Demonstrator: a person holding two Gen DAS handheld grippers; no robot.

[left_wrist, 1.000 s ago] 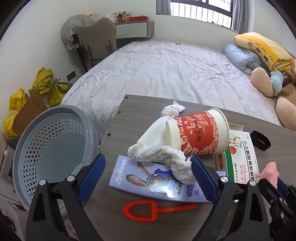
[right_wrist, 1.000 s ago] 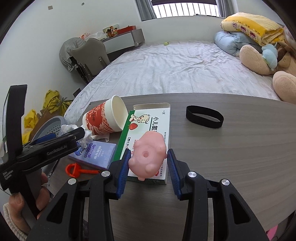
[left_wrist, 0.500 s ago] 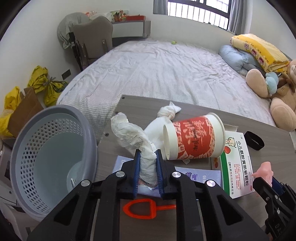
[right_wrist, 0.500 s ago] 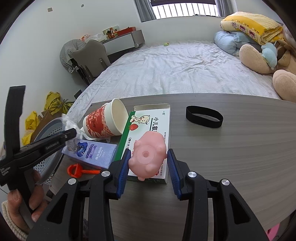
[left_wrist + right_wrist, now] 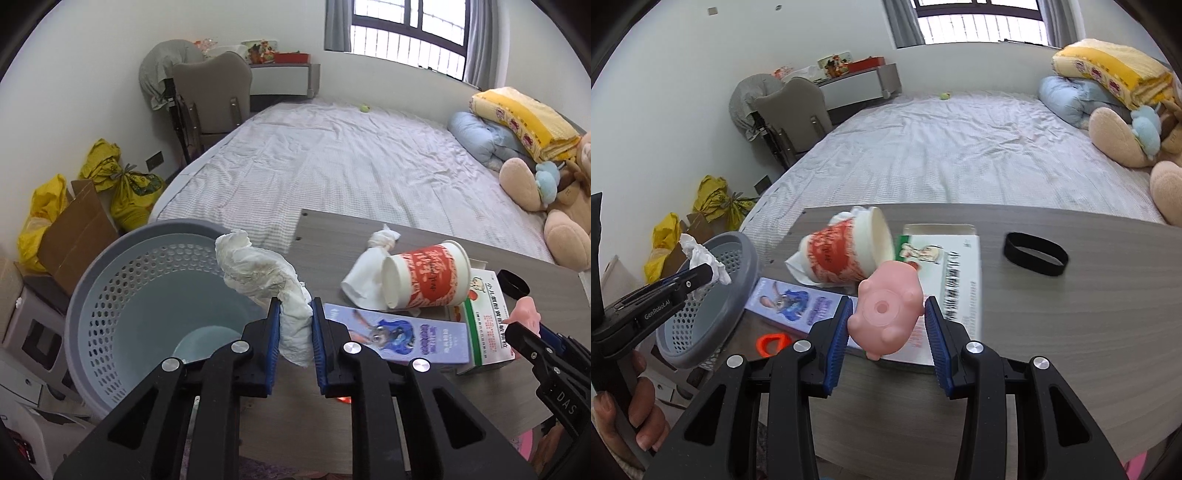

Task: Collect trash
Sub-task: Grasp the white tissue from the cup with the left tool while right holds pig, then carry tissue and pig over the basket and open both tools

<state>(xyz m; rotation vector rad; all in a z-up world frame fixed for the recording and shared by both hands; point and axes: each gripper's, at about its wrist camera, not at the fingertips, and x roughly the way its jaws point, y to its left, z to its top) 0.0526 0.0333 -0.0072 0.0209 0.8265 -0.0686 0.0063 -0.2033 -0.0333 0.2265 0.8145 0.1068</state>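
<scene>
Lifted off the grey wood-grain counter since a second ago, the crumpled white paper tissue now hangs pinched in the left gripper, whose blue-padded jaws have gone from wide apart to clenched on its lower end. The tissue's upper part leans over the rim of the round grey perforated plastic basket, which stands just beside the counter's left edge.

Readable writing is scarce. The left gripper's black body carries "GenRoboAI" in the right wrist view, and the right gripper's body shows "DAS" in the left wrist view. The red-and-white paper cup, lying on its side on the counter, bears large white characters too stylised to read. Just beside the cup lies a flat purple box printed with a cartoon rabbit, and a white-and-green medicine box with Chinese characters rests next to that.

Pointing steeply down over the counter, the right gripper grasps a pink soft plastic pig toy between its blue pads. A hand wraps the left gripper's handle, beside the basket.
</scene>
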